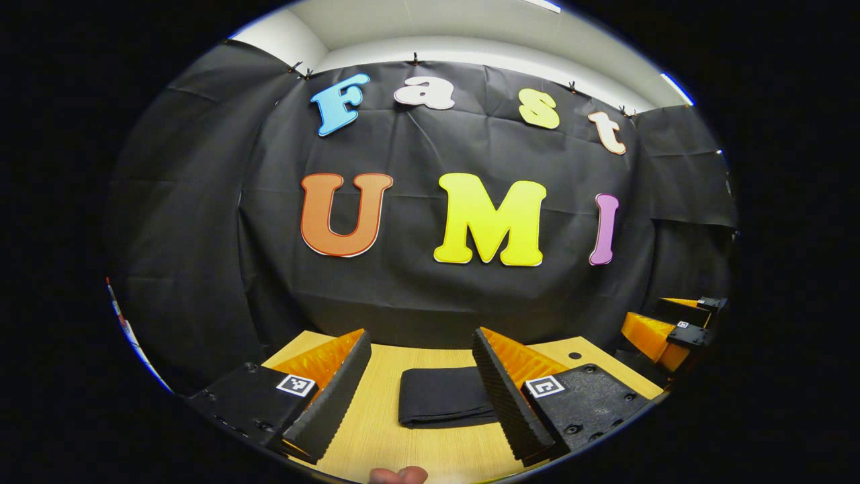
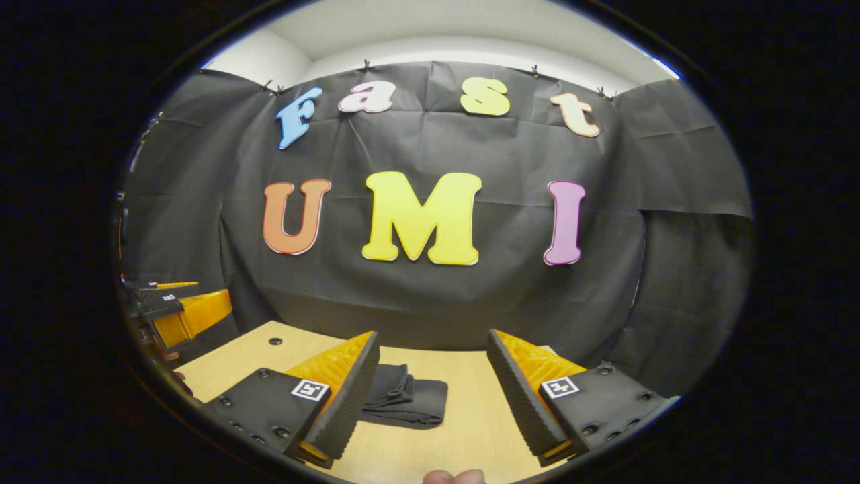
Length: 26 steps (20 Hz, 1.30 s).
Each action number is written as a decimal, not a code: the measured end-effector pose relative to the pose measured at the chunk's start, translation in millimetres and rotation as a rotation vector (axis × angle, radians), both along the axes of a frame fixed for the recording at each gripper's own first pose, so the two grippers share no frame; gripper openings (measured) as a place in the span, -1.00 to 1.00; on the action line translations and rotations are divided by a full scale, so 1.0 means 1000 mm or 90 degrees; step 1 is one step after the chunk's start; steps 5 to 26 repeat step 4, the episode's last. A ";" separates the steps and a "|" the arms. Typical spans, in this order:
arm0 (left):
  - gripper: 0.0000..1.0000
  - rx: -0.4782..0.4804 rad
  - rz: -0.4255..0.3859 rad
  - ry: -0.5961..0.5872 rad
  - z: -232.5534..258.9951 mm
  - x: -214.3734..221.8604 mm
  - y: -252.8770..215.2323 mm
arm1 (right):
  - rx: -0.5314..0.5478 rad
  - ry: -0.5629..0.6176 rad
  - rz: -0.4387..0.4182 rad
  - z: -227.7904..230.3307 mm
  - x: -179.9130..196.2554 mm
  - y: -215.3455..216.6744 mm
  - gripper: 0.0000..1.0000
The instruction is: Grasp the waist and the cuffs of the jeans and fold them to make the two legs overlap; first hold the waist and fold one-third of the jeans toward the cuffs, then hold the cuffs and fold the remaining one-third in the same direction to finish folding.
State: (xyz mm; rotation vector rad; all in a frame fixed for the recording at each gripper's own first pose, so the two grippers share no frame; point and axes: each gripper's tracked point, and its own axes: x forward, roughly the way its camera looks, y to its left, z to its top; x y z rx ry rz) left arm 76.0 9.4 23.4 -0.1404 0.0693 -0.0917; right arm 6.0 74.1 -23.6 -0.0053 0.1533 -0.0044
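The dark jeans (image 1: 440,396) lie folded into a compact flat bundle on the light wooden table (image 1: 390,444). In the left gripper view my left gripper (image 1: 420,396) hovers above them, open, with the bundle seen between its fingers and nothing held. In the right gripper view the same jeans (image 2: 403,402) sit partly behind the left finger of my right gripper (image 2: 433,396), which is open and holds nothing. The right gripper (image 1: 665,329) shows at the right edge of the left gripper view. The left gripper (image 2: 181,312) shows at the left edge of the right gripper view.
A small round hole (image 1: 574,355) marks the table near its far edge, also visible as a hole (image 2: 275,341) in the right gripper view. The black cloth wall stands just behind the table. Fingertips (image 1: 398,474) of a hand show at the bottom.
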 end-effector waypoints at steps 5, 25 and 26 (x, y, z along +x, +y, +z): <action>0.95 -0.003 0.000 0.003 -0.003 0.001 0.002 | -0.002 -0.001 -0.003 0.000 0.001 0.001 0.97; 0.95 -0.003 0.000 0.003 -0.003 0.001 0.002 | -0.002 -0.001 -0.003 0.000 0.001 0.001 0.97; 0.95 -0.003 0.000 0.003 -0.003 0.001 0.002 | -0.002 -0.001 -0.003 0.000 0.001 0.001 0.97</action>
